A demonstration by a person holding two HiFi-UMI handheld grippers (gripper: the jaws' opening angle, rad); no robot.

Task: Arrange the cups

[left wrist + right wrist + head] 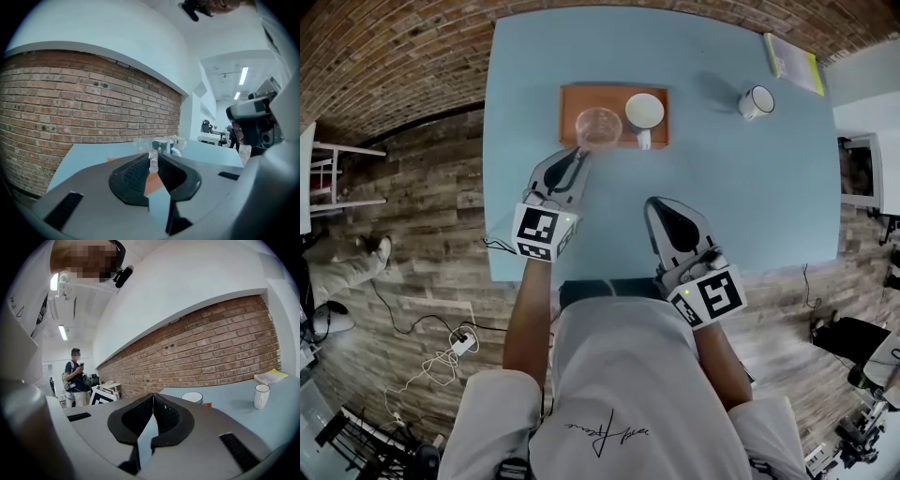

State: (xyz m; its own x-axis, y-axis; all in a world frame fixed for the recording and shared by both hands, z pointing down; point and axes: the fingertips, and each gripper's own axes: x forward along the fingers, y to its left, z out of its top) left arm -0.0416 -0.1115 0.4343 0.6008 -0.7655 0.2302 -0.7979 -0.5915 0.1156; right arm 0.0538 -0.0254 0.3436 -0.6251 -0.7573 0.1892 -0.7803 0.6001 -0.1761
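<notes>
A clear glass cup (pixel 598 126) sits at the left of the orange tray (pixel 572 98) on the blue table (pixel 741 197). My left gripper (pixel 580 152) reaches it from the near side. In the left gripper view, the left gripper (pixel 153 158) is shut on the glass cup's near wall (pixel 153 161). A white-lined dark mug (pixel 644 112) stands on the tray's right half. It shows behind the glass (pixel 161 145). A white mug (pixel 757 101) stands alone at the far right. My right gripper (pixel 652 202) hovers over the table's near part, shut and empty (pixel 153 397).
A yellow-edged book (pixel 792 58) lies at the table's far right corner. A brick wall runs behind the table. A white stool (pixel 337 173) stands on the wooden floor at left, with cables (pixel 441 352) nearby. A person (pixel 75 376) stands far off.
</notes>
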